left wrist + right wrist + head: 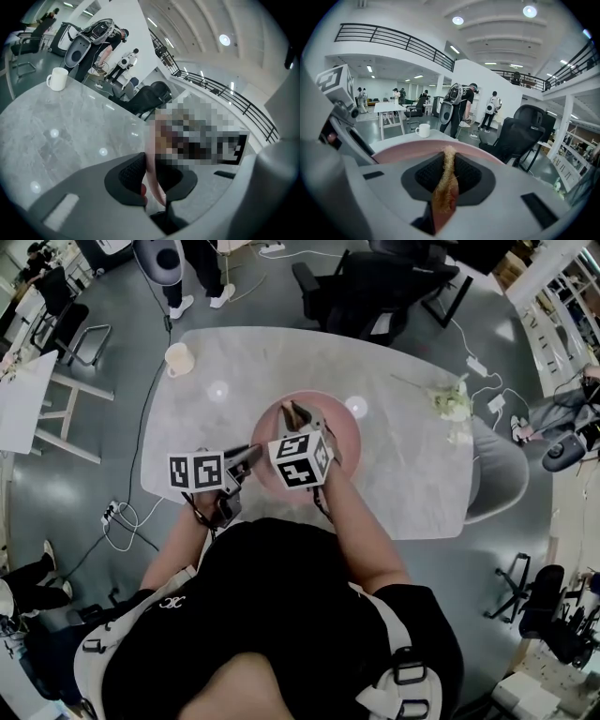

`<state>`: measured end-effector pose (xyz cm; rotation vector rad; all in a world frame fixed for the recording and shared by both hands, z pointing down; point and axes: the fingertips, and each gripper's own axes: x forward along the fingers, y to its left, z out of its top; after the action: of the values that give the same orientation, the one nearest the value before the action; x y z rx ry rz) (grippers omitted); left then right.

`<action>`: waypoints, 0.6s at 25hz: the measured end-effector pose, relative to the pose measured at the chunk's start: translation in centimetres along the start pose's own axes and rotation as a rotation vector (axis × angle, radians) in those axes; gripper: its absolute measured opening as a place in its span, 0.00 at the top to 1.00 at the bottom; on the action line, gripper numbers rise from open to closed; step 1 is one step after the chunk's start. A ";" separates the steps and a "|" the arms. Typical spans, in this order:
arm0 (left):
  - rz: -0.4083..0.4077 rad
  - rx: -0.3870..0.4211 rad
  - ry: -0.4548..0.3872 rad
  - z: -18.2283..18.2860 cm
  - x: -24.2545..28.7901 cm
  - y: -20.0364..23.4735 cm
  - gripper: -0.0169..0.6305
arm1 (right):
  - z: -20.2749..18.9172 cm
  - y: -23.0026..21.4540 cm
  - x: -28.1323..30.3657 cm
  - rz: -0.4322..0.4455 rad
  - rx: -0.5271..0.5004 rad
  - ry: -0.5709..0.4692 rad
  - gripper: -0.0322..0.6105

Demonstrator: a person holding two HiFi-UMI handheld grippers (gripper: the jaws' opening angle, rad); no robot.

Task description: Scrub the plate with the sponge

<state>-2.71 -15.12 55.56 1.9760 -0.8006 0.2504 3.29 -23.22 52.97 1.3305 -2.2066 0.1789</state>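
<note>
Head view: right tongs (302, 424), arm (361, 526) extended, pinch sponge (295, 411) over plate (349, 442).

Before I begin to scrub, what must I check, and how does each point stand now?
1. Sponge clamped between the fingers of the right gripper: ok.
2. Left gripper shut on the rim of the pink plate: ok.
3. Sponge positioned over the plate: ok.
4. Sponge touching the plate's surface: cannot tell.
5. White mug well away from the plate: ok.
</note>
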 end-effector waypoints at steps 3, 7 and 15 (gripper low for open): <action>0.013 0.008 -0.014 0.1 -0.4 0.3 0.90 | -0.4 -1.5 0.1 -0.046 0.006 0.009 0.85; 0.031 0.030 -0.032 0.5 -0.8 0.3 0.90 | -0.9 -3.1 0.0 -0.081 -0.021 0.023 0.85; 0.009 -0.016 -0.088 1.7 -2.0 0.6 0.88 | -3.0 -6.1 -0.2 -0.105 -0.032 0.110 0.85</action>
<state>-4.87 -15.85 54.12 1.9795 -0.8648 0.1626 9.67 -24.94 54.35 1.3816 -2.0352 0.1726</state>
